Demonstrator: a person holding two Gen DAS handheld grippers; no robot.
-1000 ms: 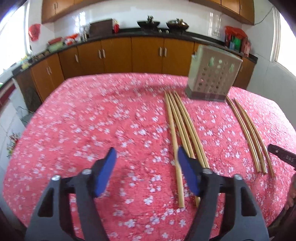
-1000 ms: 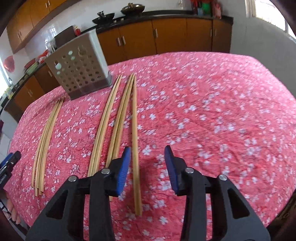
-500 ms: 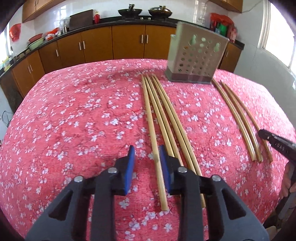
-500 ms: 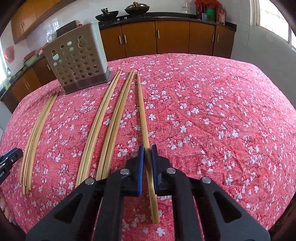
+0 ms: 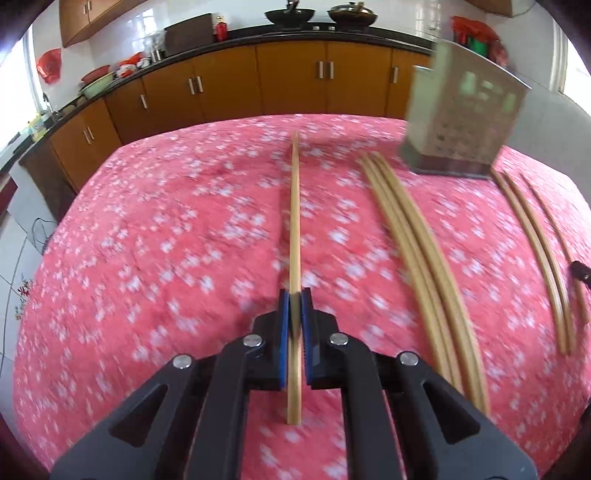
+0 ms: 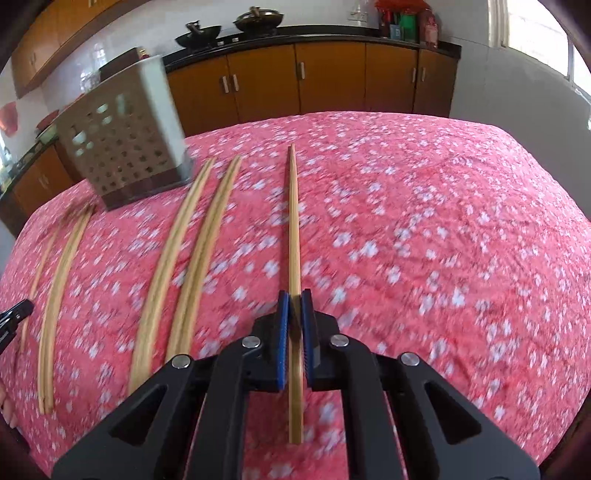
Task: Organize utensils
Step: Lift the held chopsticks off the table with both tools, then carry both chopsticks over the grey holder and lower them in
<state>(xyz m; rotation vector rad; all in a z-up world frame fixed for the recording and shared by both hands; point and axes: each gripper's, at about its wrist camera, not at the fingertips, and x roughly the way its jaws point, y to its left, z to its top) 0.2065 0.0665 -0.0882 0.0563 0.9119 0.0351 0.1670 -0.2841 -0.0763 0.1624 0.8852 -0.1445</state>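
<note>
My left gripper (image 5: 294, 295) is shut on one long bamboo chopstick (image 5: 294, 221), which runs straight ahead over the red flowered tablecloth (image 5: 166, 240). Several more chopsticks (image 5: 413, 236) lie to its right, and another group (image 5: 535, 251) lies further right. The perforated beige utensil holder (image 5: 461, 118) stands at the far right. My right gripper (image 6: 294, 295) is likewise shut on a single chopstick (image 6: 293, 221). To its left lie two chopstick pairs (image 6: 192, 251) and a further group (image 6: 62, 266). The holder (image 6: 122, 144) stands at the far left in that view.
Wooden kitchen cabinets (image 5: 229, 85) with a dark counter, pots and woks (image 5: 288, 14) line the room behind the table. The tip of the other gripper (image 6: 14, 314) shows at the left edge of the right wrist view. A window (image 6: 535, 33) lights the right.
Both grippers went from open to shut, each on one chopstick. Each held chopstick now stands apart from the rows it lay beside, and both views are blurred by motion.
</note>
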